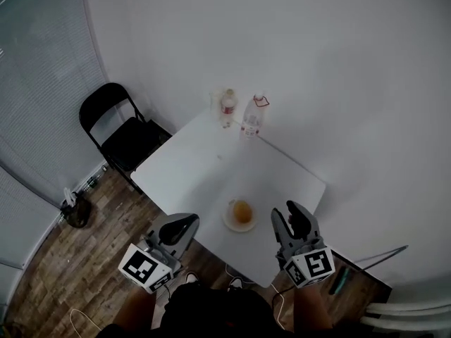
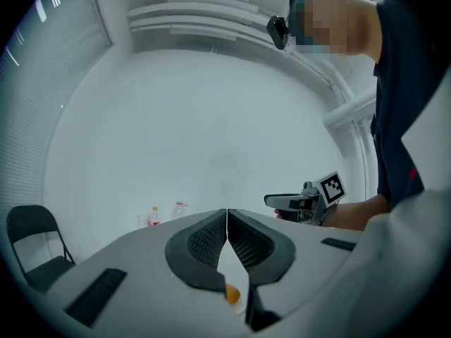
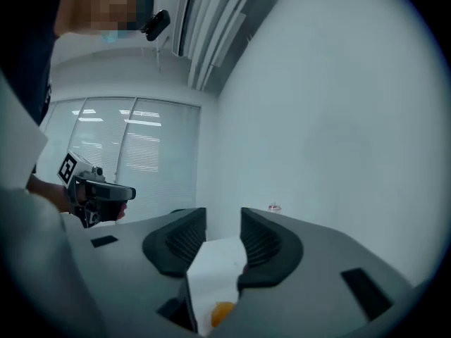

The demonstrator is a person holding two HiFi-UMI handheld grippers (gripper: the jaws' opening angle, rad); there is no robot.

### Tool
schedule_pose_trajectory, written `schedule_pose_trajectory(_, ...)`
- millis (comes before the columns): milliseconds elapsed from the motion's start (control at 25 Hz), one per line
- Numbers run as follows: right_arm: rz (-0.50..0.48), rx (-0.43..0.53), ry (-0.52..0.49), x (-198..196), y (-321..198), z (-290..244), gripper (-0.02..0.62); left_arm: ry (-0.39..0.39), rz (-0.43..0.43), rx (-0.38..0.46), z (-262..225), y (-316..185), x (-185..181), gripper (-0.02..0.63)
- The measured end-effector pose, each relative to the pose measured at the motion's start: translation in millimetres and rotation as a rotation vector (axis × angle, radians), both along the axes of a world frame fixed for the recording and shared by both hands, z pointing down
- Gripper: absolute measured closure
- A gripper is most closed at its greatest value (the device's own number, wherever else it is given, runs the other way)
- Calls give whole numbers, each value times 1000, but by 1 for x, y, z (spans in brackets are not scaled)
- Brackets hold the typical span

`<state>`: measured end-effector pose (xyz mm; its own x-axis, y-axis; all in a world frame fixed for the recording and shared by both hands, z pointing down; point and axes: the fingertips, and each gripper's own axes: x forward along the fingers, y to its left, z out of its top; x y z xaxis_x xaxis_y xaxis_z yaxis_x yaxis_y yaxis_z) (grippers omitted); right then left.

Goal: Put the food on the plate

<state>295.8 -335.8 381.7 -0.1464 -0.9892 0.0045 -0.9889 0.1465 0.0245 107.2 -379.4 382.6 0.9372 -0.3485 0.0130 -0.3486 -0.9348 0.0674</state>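
Orange food point(image 1: 242, 210) already sits on the plate point(image 1: 229, 222) by the table's point(image 1: 204, 167) near edge, so placing looks done; my left gripper point(image 1: 187, 222) is closed and empty, my right gripper point(image 1: 285, 211) half open and empty, needing only withdrawal.

I've got the food point(image 1: 242, 210) in head view: one rounded orange-yellow lump, sitting approx. mid-plate. Can't tell what kind, too small. The plate point(image 1: 229, 222) is small, round and pale, lying flat on the white table point(image 1: 211, 167) close to its near edge, w/ a bare rim showing all round the lump. In left gripper view the food point(image 2: 231, 294) is only an orange blob low in frame; right gripper view, the food point(image 3: 222, 313) reads the same.
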Motion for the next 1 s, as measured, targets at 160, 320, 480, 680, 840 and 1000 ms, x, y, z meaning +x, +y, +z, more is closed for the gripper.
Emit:
schedule_pose_trajectory(160, 31, 40, 55, 0, 23, -25, 545, 25, 64, 37, -17, 12, 23, 583)
schedule_pose_trajectory(320, 79, 75, 90, 6, 45, -43, 572, 40, 112, 75, -31, 25, 39, 583)
schedule_pose_trajectory(480, 104, 95, 87, 11, 56, -53, 574, 39, 129, 87, -36, 28, 44, 583)
schedule_pose_trajectory(680, 91, 104, 78, 6, 55, -54, 574, 36, 109, 88, -36, 28, 35, 583)
schedule_pose_trajectory(840, 65, 99, 75, -1, 48, -54, 574, 39, 87, 93, -39, 26, 29, 583)
schedule_pose_trajectory(1000, 46, 79, 79, -12, 41, -46, 574, 36, 67, 91, -37, 26, 19, 583)
